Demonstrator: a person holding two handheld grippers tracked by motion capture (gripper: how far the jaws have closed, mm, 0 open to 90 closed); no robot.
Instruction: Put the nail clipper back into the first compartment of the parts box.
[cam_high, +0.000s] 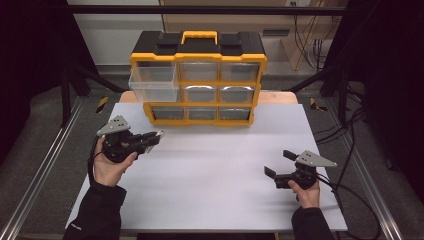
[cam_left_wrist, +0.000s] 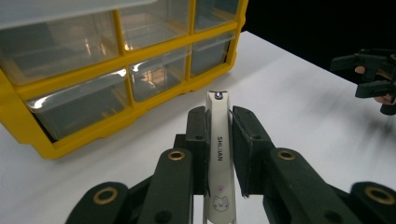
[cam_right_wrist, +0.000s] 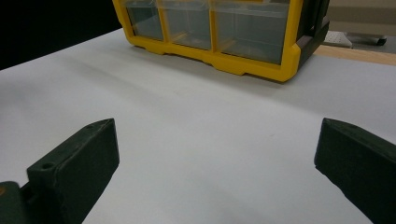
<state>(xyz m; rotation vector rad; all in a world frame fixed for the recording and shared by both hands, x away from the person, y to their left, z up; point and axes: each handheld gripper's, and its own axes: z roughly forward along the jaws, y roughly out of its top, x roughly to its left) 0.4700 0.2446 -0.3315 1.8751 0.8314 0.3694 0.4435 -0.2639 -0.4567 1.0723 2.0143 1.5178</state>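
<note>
A white nail clipper with a small cat print is clamped between the black jaws of my left gripper. From above, that gripper is held over the left part of the white board, and the clipper sticks out towards the yellow drawer cabinet. The cabinet's top-left clear drawer is pulled out. My right gripper rests low at the right of the board, jaws wide apart with nothing between them. In the right gripper view its fingers frame bare board.
The cabinet stands at the far edge of the white board, with clear drawers in three rows. Black frame legs rise at both far sides. Cables lie on the floor at the right. The other hand's gripper appears far right.
</note>
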